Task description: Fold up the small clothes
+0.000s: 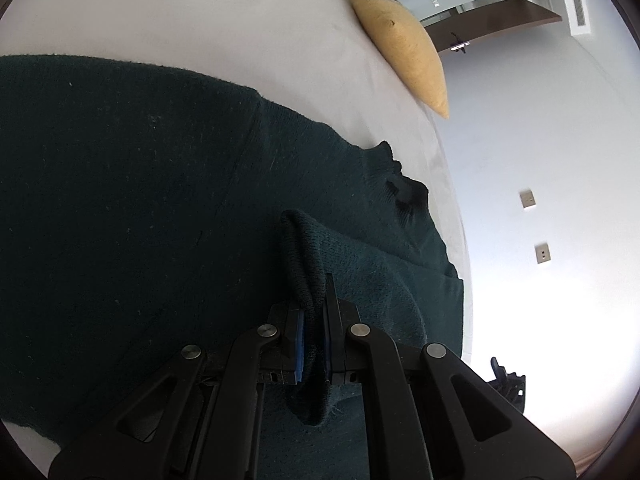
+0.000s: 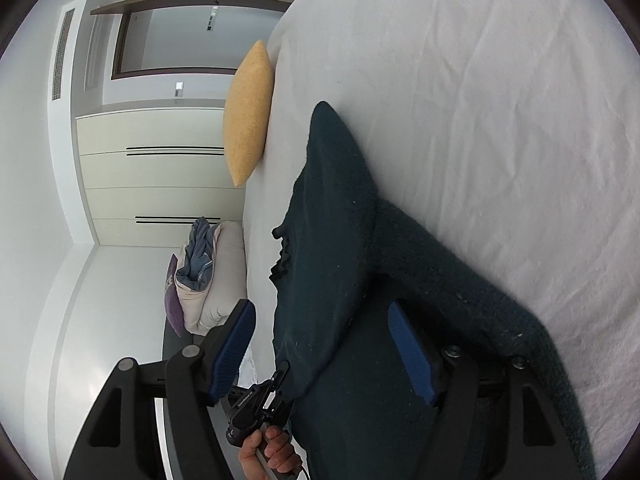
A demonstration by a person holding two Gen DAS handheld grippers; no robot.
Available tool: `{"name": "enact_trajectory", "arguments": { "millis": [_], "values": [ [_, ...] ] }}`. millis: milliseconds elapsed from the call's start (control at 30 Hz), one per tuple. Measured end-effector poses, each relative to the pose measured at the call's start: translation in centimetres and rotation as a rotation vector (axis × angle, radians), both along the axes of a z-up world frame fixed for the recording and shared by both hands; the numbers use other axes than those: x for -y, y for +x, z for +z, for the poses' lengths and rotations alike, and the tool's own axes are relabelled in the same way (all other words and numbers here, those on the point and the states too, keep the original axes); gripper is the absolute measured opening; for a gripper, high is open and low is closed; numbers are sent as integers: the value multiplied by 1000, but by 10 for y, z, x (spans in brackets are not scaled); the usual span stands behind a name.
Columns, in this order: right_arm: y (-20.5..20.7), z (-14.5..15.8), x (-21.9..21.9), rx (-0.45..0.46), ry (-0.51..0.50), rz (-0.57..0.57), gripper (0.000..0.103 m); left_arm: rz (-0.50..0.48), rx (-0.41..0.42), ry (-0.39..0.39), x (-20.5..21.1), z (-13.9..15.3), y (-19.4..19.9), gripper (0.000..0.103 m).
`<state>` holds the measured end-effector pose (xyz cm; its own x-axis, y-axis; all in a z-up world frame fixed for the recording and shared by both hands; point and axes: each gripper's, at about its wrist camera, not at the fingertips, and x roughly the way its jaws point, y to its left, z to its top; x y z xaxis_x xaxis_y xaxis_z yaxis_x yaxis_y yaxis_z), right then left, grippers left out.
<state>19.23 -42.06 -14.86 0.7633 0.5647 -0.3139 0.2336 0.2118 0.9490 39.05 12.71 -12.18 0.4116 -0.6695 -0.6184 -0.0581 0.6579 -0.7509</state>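
The left wrist fisheye camera sits just behind the left claw [image 1: 314,320] and looks down, very close, across a dark green sweater [image 1: 140,200] spread on a white bed [image 1: 240,28]. The right wrist fisheye camera sits behind the right claw [image 2: 324,354], rolled sideways, facing along the bed's edge toward the room. Both views share the sweater, the bed and a yellow cushion [image 1: 400,40].
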Motion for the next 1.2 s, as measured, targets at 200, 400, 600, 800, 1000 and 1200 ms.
{"name": "enact_trajectory", "arguments": {
  "millis": [200, 400, 600, 800, 1000, 1200],
  "values": [
    [-3, 11, 8, -19, -104, -15, 72, -20, 12, 28, 10, 1, 0, 5],
    [16, -1, -2, -9, -12, 61, 72, -17, 9, 18, 9, 0, -2, 5],
    [29, -5, 7, 27, 25, -30, 71, -18, 12, 19, 11, 1, -2, 5],
    [25, -8, 13, 48, 24, -62, 63, -17, 12, 19, 13, 1, -1, 5],
    [21, -7, 13, 49, 14, -59, 63, -13, 3, -2, 6, -4, -1, 6],
    [6, 31, 16, 61, -61, 39, 72, -26, 20, 21, 7, -1, -4, 6]
  ]
}}
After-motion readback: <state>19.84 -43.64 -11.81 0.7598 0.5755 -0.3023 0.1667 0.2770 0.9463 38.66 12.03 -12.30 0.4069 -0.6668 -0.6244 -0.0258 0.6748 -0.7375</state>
